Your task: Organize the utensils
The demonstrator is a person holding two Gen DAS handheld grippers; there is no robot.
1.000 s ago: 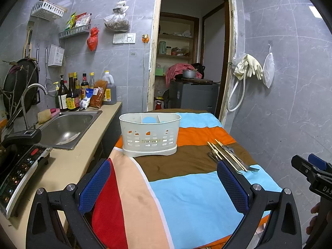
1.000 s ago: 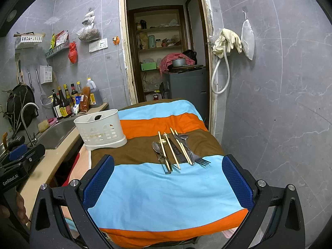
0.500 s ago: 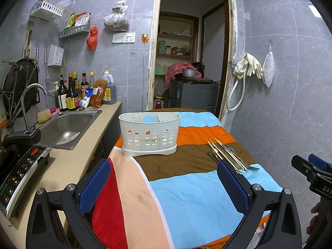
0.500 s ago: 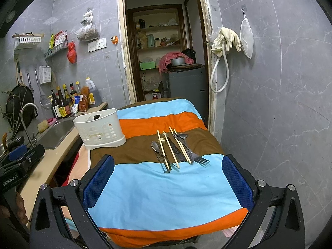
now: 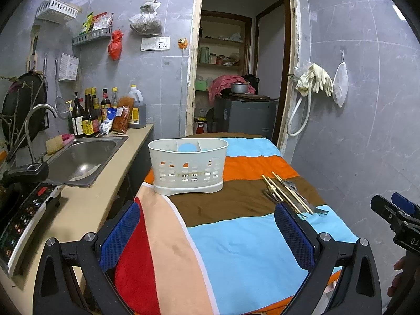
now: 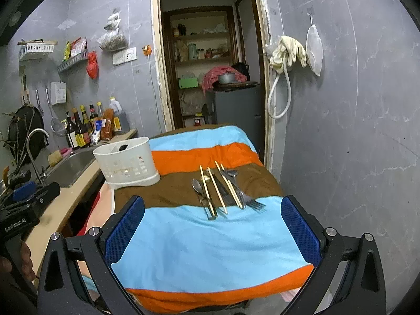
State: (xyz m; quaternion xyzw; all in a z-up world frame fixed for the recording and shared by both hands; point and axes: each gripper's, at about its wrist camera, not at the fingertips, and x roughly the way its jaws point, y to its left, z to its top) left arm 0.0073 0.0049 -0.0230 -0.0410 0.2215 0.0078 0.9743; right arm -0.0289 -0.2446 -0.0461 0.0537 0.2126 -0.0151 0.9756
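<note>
A white slotted utensil caddy (image 5: 187, 169) (image 6: 127, 164) stands on the striped cloth at the table's far left. A loose row of utensils (image 6: 223, 187) (image 5: 288, 193) lies on the brown stripe to its right: wooden chopsticks (image 6: 214, 186), a spoon (image 6: 197, 187), a fork (image 6: 250, 201) and other dark metal pieces. My left gripper (image 5: 207, 232) is open and empty, held over the near left of the table. My right gripper (image 6: 212, 232) is open and empty, over the near blue stripe, short of the utensils.
A counter with a steel sink (image 5: 81, 157), bottles (image 5: 89, 115) and an induction cooker (image 5: 21, 218) runs along the left. A grey tiled wall (image 6: 354, 131) closes the right side. An open doorway (image 5: 236, 78) lies beyond the table.
The right wrist view has crept slightly closer to the utensils. The left gripper has barely moved.
</note>
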